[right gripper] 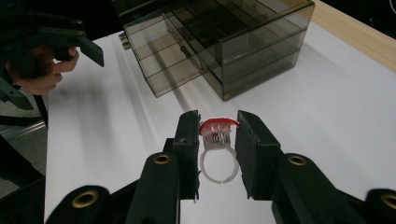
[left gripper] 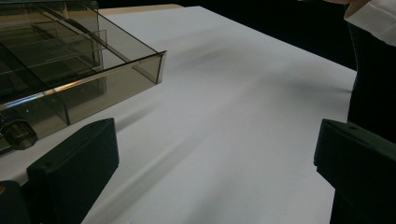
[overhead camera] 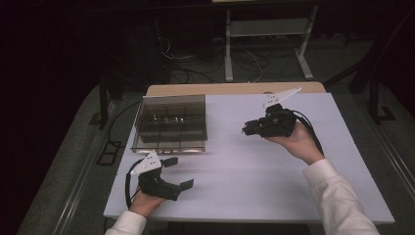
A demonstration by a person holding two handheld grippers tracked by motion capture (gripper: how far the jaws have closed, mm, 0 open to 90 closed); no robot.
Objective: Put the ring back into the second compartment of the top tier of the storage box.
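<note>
A clear plastic ring with a red top (right gripper: 215, 140) sits between the two black pads of my right gripper (right gripper: 218, 123), which is shut on it above the white table. From above, that right gripper (overhead camera: 250, 129) hovers at the table's right middle and points left toward a smoky transparent drawer box (overhead camera: 171, 122). The box (right gripper: 219, 42) has a lower drawer pulled out toward the person, with divided compartments. Near the front left edge, my left gripper (overhead camera: 179, 172) stands open with nothing between its jaws. Its jaws are wide apart over bare table (left gripper: 212, 154), with the drawer box (left gripper: 70, 60) just to the left.
A white table top (overhead camera: 254, 186) carries everything, and a wooden strip (overhead camera: 235, 88) runs along its far edge. A small round knob (left gripper: 18, 133) sticks out of the drawer front. Cables and a metal stand (overhead camera: 266, 44) lie on the floor beyond the table.
</note>
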